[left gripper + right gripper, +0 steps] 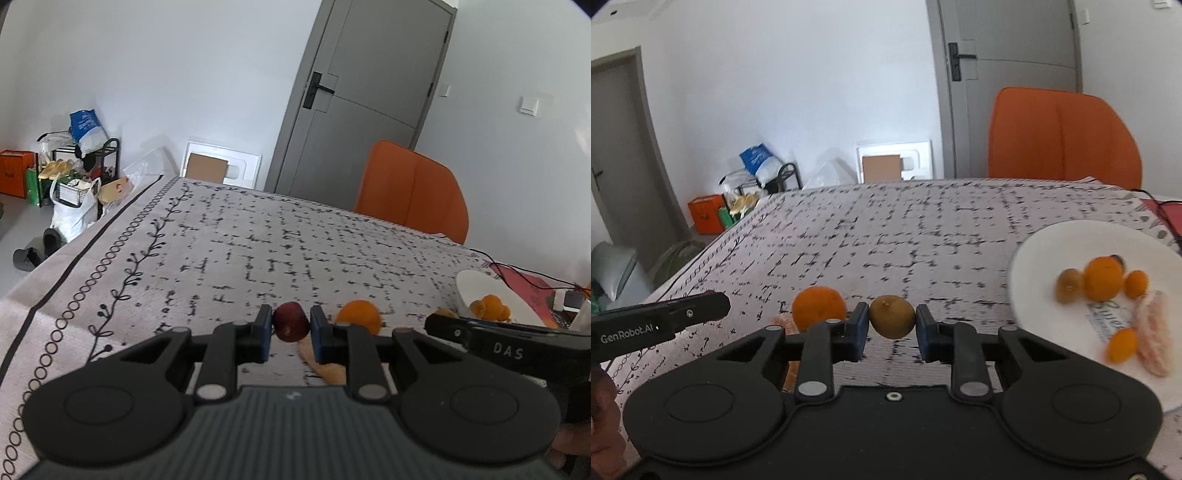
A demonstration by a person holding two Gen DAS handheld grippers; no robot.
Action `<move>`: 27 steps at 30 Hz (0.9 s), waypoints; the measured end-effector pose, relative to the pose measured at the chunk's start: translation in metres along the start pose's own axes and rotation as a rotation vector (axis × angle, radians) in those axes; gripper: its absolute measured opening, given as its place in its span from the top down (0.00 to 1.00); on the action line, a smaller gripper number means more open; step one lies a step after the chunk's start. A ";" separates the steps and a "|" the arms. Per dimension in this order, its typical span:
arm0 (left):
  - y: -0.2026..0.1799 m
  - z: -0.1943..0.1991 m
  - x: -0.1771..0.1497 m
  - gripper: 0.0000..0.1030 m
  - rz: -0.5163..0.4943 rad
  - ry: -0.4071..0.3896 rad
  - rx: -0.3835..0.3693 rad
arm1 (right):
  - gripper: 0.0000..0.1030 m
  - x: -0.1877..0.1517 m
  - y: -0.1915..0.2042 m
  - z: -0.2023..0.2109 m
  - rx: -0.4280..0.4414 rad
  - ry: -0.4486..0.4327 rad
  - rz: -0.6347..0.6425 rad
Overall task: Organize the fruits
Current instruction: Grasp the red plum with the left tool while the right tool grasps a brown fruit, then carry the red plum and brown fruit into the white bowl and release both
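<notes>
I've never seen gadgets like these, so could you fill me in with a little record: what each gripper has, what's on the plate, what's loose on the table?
left gripper: shut on a dark red fruit
right gripper: shut on a brown fruit
plate: white, at the right; holds a brown fruit, an orange, two small orange fruits and pale peeled segments
loose on tablecloth: one orange beside the right gripper
behind the table: orange chair, grey door
</notes>
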State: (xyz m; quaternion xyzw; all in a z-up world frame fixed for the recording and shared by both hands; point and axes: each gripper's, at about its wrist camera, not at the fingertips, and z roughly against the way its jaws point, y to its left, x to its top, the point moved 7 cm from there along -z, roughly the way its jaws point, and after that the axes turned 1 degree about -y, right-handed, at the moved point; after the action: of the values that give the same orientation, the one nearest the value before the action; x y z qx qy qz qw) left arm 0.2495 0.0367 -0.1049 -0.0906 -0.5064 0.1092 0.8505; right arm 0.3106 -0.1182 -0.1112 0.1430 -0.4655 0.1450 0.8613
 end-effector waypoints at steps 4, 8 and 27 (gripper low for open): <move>-0.013 0.002 0.000 0.80 -0.013 -0.007 -0.020 | 0.75 0.002 -0.014 0.015 -0.018 -0.024 -0.023; -0.027 0.002 -0.001 0.80 -0.028 -0.005 -0.040 | 0.75 0.001 -0.028 0.027 -0.037 -0.043 -0.041; -0.087 -0.002 -0.004 0.80 -0.093 -0.008 -0.116 | 0.75 -0.010 -0.086 0.064 -0.125 -0.089 -0.116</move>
State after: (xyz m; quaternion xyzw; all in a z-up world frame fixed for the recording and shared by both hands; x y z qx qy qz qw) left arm 0.2580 -0.0479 -0.0863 -0.1157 -0.5188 0.0406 0.8461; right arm 0.2897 -0.2226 -0.0950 0.1217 -0.5026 0.0592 0.8539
